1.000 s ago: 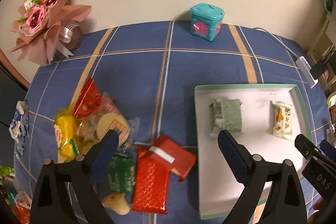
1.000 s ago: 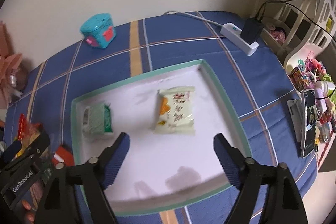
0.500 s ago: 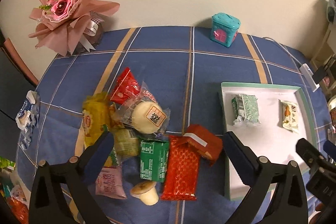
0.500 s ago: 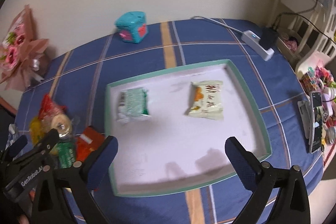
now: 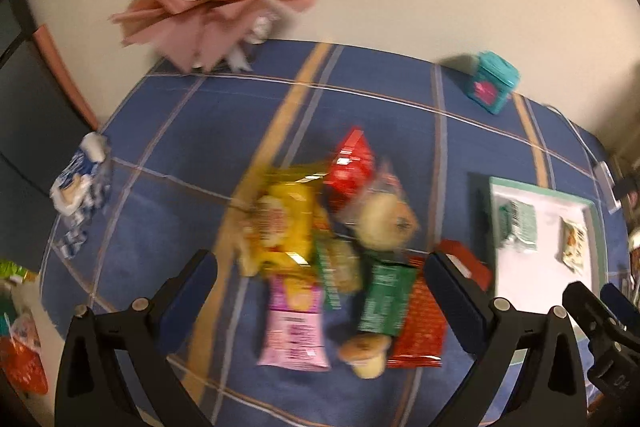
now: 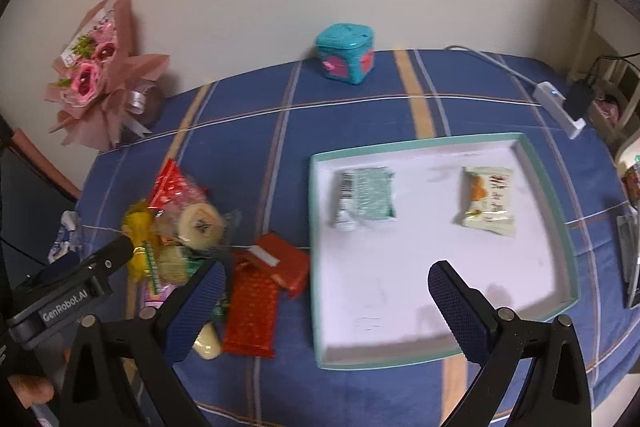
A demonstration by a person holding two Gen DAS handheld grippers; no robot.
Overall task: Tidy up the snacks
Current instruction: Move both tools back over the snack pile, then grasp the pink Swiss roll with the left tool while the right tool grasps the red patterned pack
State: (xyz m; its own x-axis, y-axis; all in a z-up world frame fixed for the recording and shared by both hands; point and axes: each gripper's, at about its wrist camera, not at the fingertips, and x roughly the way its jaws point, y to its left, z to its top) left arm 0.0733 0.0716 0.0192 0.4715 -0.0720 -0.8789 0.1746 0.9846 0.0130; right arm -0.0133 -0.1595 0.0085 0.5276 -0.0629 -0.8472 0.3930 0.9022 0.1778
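Both claws have drawn back and swung toward the snack pile since a second ago: the left claw [image 5: 320, 279], which hung by the tray edge, now hangs over the pile [image 5: 336, 247], and the right claw [image 6: 324, 291] has slid from above the tray's middle to its near left corner. Their jaws have just been opening, and both now stand spread wide with nothing between them.

The pile lies on the blue checked counter [image 6: 248, 155], left of the tray [image 6: 556, 227]. In it are a yellow bag [image 5: 286, 223], a pink packet [image 5: 292, 335], a green packet [image 5: 384, 303], a red mesh packet [image 6: 250, 315], a red box [image 6: 286, 261] and a round bun in clear wrap [image 6: 200, 225]; the left view is blurred.

In the tray lie two snacks, well apart: a green pack [image 6: 364, 197] at the left and a pale pack [image 6: 488, 199] at the right.

A teal box [image 6: 346, 53] and a bouquet [image 6: 100, 75] stand by the wall.
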